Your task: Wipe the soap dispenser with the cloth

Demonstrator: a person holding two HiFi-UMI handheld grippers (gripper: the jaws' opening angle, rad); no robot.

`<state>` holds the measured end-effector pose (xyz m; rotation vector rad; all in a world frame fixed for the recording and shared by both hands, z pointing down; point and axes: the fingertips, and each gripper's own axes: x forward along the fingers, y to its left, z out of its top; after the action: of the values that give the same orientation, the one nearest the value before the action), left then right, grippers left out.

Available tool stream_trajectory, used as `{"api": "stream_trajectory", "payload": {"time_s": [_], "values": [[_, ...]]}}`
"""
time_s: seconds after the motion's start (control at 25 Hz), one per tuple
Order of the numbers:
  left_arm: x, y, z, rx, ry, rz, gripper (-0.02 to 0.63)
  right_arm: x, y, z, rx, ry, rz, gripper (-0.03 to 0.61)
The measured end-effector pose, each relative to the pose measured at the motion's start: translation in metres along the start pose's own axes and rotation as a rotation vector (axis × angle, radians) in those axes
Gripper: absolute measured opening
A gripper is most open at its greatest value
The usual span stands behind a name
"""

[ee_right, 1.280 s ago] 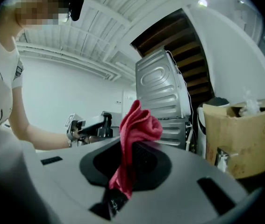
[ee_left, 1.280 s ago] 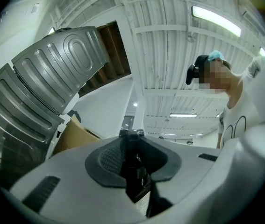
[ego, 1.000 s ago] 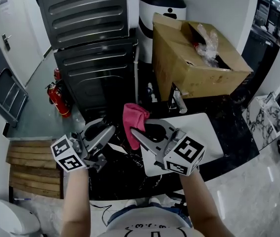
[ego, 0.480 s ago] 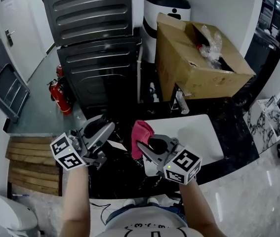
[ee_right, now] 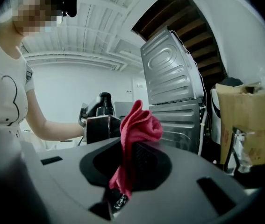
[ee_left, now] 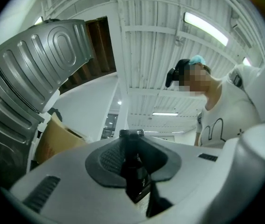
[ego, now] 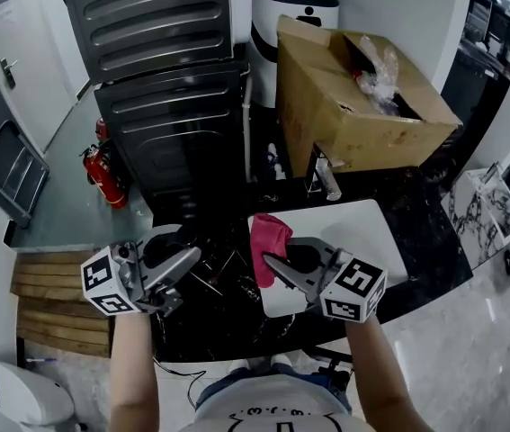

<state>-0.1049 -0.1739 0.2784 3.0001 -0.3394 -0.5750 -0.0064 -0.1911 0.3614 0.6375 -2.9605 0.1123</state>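
Pinching cloth (ee_right: 139,125), right claw (ego: 272,264); soap dispenser (ee_right: 102,122), left claw (ego: 187,261), apart.

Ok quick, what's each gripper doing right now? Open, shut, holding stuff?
Left gripper: closed, holding the dark soap dispenser.
Right gripper: closed, holding the pink cloth.

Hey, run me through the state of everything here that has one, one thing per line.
left tool: shut on the soap dispenser
right tool: shut on the cloth
soap dispenser: held upright, pump on top, apart from the cloth
cloth: bunched, sticking up past the jaws
cardboard box: open, flaps up
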Motion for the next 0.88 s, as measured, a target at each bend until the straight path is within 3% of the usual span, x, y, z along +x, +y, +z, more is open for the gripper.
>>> {"api": "stream_trajectory", "payload": {"time_s": [0.2, 0.36, 0.56, 0.68, 0.88], "values": [[0.005, -0.017, -0.007, 0.009, 0.097, -0.119, 0.092, 0.005, 0.029, 0.04, -0.039, -0.073, 0.238, 0.054], [0.008, -0.025, -0.006, 0.014, 0.127, -0.167, 0.094, 0.011, 0.047, 0.048, -0.028, -0.078, 0.404, 0.054], [0.008, -0.029, -0.001, 0.021, 0.144, -0.188, 0.094, 0.011, 0.051, 0.043, 0.038, -0.075, 0.524, 0.054], [0.01, -0.033, -0.004, 0.017, 0.165, -0.203, 0.094, 0.014, 0.053, 0.02, 0.062, -0.012, 0.601, 0.052], [0.012, -0.036, -0.012, 0.013, 0.197, -0.217, 0.094, 0.022, 0.054, -0.016, 0.074, 0.105, 0.615, 0.052]]}}
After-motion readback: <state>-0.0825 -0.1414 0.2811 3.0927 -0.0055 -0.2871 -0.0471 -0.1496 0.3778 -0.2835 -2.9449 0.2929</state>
